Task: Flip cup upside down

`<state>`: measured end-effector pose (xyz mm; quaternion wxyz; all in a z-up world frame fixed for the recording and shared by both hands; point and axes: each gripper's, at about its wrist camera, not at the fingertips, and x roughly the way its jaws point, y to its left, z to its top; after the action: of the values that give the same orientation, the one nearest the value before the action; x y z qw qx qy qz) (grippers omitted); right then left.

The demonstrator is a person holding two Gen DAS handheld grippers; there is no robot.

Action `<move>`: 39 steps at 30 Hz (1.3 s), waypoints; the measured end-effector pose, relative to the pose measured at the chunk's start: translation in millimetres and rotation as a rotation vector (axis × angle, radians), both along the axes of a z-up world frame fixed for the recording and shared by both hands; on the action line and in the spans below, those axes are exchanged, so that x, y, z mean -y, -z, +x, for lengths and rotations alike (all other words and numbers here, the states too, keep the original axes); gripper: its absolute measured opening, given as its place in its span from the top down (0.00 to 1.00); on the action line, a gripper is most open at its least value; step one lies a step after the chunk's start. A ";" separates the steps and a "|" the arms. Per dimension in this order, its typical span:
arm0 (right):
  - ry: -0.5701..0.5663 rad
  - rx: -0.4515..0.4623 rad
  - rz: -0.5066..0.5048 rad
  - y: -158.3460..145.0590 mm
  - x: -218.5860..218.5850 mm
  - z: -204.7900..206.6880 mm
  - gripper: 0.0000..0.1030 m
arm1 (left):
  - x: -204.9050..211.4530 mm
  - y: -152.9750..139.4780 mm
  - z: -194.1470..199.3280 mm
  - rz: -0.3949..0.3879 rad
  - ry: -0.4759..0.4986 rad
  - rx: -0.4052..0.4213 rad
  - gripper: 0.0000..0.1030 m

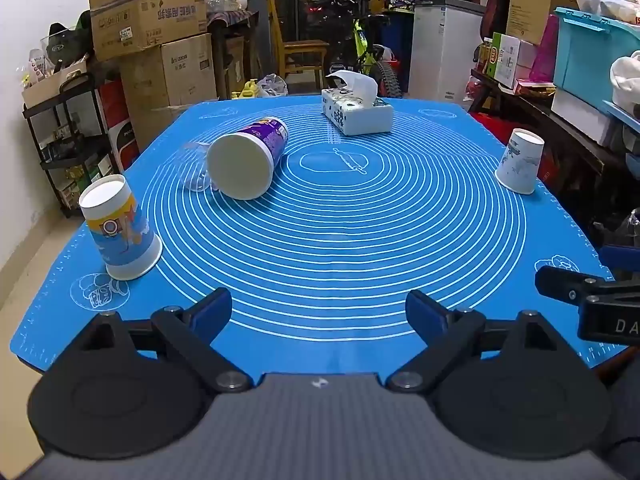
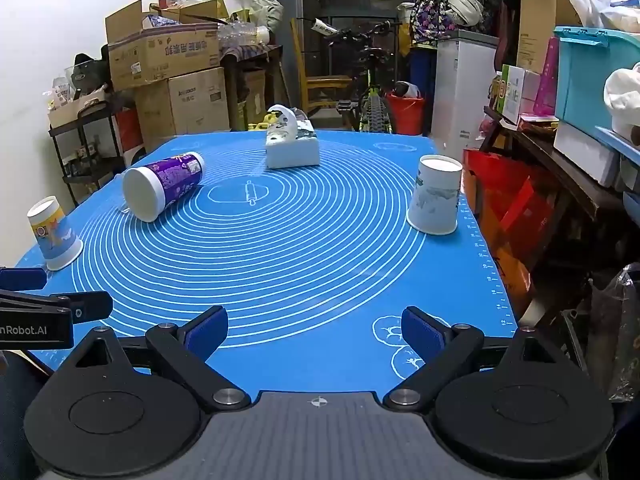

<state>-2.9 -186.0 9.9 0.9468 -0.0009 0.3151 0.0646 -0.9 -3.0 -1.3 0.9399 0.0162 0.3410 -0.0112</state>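
Note:
A purple and white paper cup (image 1: 248,160) lies on its side at the mat's left middle, flat bottom toward me; it also shows in the right wrist view (image 2: 162,190). A clear plastic cup (image 1: 192,166) lies beside it on its left. A blue and yellow cup (image 1: 120,228) stands upside down at the near left, also in the right wrist view (image 2: 54,238). A pale blue and white cup (image 1: 520,160) stands upside down at the right edge, also in the right wrist view (image 2: 436,200). My left gripper (image 1: 320,316) and right gripper (image 2: 314,334) are open and empty above the mat's near edge.
A blue silicone mat (image 1: 360,240) covers the table. A tissue box (image 1: 356,114) stands at the far middle. Cardboard boxes (image 1: 152,28) and a black rack (image 1: 72,140) stand on the left. A bicycle (image 1: 368,52) stands behind. Shelves with boxes (image 2: 580,120) line the right.

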 end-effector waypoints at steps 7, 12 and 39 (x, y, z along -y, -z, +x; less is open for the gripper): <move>0.001 0.002 -0.001 1.7 -1.8 -0.1 0.09 | 0.1 0.1 -0.2 0.001 0.001 0.001 0.10; 0.005 0.003 0.002 3.5 0.3 -1.1 0.09 | 0.4 -0.3 -0.3 0.001 0.000 0.002 0.10; 0.009 0.008 0.003 1.5 0.7 -1.0 0.09 | 7.7 -4.0 -1.9 0.010 0.012 0.009 0.10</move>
<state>-3.8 -186.7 8.4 0.9483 0.0017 0.3114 0.0608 -2.8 -10.7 2.6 0.9413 0.0232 0.3365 -0.0150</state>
